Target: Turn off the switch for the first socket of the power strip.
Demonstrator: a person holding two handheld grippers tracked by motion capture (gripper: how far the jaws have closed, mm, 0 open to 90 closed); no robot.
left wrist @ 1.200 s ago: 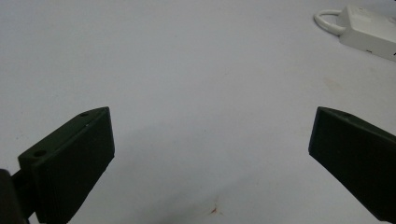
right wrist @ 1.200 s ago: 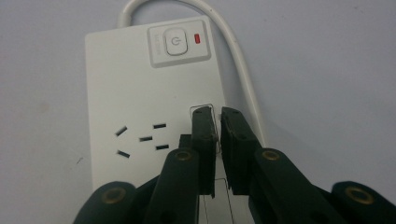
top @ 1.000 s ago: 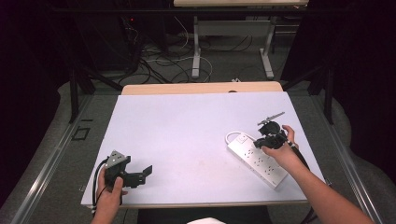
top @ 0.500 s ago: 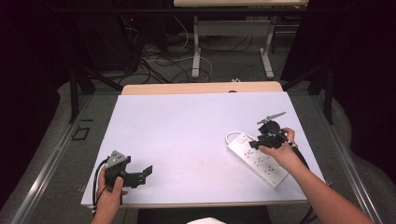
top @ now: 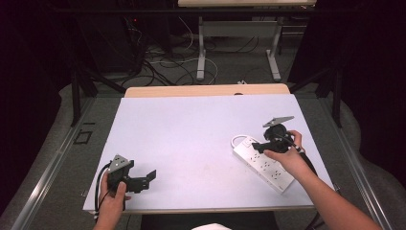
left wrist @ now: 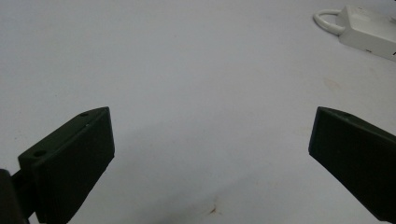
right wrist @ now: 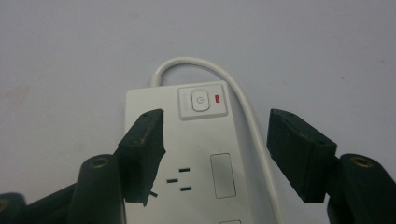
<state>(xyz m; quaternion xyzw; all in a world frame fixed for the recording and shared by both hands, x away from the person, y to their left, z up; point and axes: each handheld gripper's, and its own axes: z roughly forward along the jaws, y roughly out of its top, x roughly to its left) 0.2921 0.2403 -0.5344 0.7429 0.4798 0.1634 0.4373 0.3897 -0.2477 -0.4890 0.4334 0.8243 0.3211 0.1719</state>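
The right tool (top: 261,144), its jaws just opened and holding nothing, hovers over the power strip (top: 263,163) at four o'clock on the counter (top: 191,129), seemingly having worked its switch (right wrist: 200,102), while the left tool (top: 146,179) idles wide open at seven o'clock.

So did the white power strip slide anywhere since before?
No. The white power strip lies at the same spot by the table's right edge, under the right gripper, whose jaws have just been opening.
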